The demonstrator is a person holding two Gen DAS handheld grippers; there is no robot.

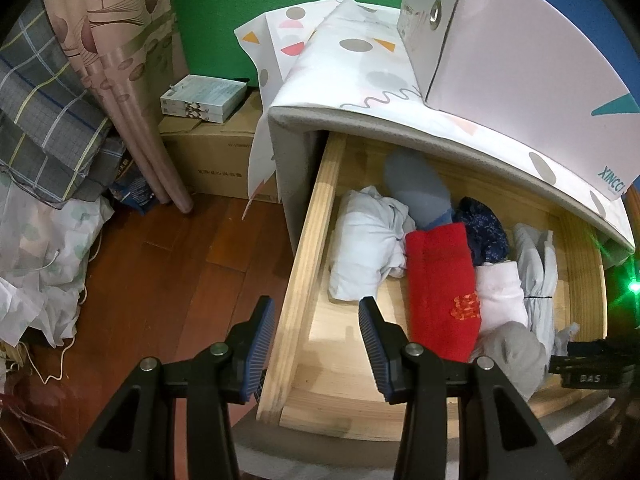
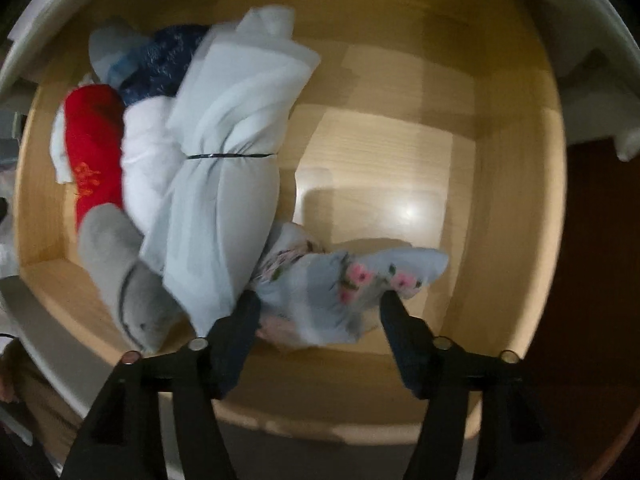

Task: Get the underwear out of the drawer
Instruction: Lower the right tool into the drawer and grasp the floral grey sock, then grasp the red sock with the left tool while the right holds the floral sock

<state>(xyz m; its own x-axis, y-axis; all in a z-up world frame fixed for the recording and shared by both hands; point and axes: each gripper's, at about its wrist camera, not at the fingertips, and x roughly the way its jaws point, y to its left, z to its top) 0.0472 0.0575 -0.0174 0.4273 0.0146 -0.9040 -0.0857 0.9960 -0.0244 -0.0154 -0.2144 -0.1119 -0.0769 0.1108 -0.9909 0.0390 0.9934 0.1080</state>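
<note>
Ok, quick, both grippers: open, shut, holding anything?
Left gripper: open, empty, straddling the drawer's side wall.
Right gripper: open, around the floral underwear, not yet gripping.

Sitting in 1 open wooden drawer (image 1: pixel 304 240) are 9 cloth pieces: 1 red (image 1: pixel 438 284), 2 white (image 1: pixel 368 240), 2 grey (image 1: pixel 516 352), 1 navy (image 1: pixel 484 228), 1 pale blue bundle (image 2: pixel 224 184), 1 floral underwear (image 2: pixel 340 292), 1 blue-grey. Outside are sitting 2 cardboard boxes (image 1: pixel 208 152).
</note>
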